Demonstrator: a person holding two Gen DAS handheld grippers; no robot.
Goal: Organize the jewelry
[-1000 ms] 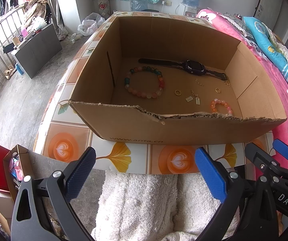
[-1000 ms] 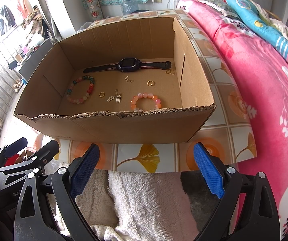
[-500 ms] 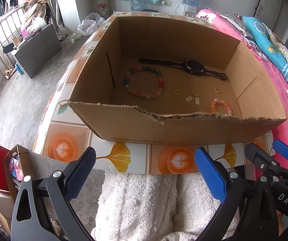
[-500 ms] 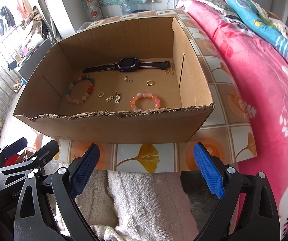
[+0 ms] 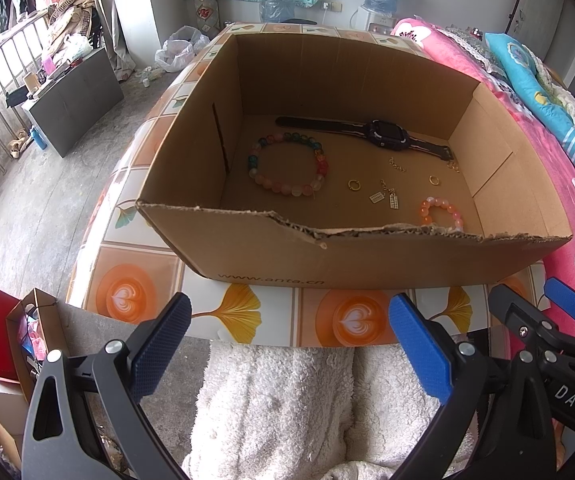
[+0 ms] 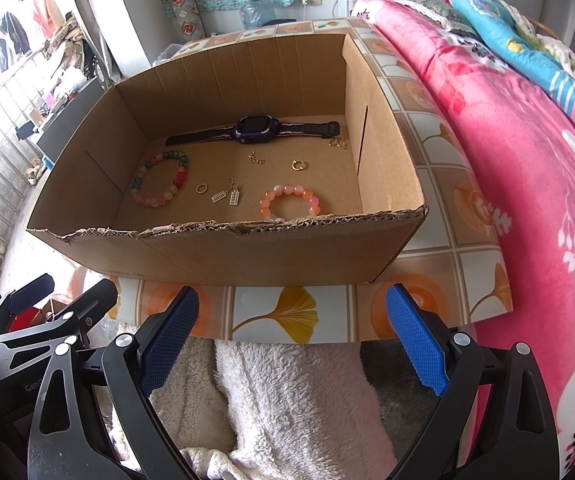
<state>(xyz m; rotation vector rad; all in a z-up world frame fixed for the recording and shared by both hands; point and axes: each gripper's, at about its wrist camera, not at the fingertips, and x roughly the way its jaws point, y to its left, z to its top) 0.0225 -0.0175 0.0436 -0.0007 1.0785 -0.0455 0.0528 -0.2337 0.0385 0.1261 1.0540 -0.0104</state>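
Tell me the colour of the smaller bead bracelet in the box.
The smaller bracelet has orange and pink beads, with a few pale ones; the right wrist view shows it best.

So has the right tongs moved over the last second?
No. The right tongs sit at the same spot below the cardboard box, open and empty.

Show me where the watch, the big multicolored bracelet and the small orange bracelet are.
watch [image 6: 256, 129], right wrist view, on its dark face.
big multicolored bracelet [image 5: 321, 168], left wrist view, on a red bead.
small orange bracelet [image 6: 307, 193], right wrist view, on an orange bead.
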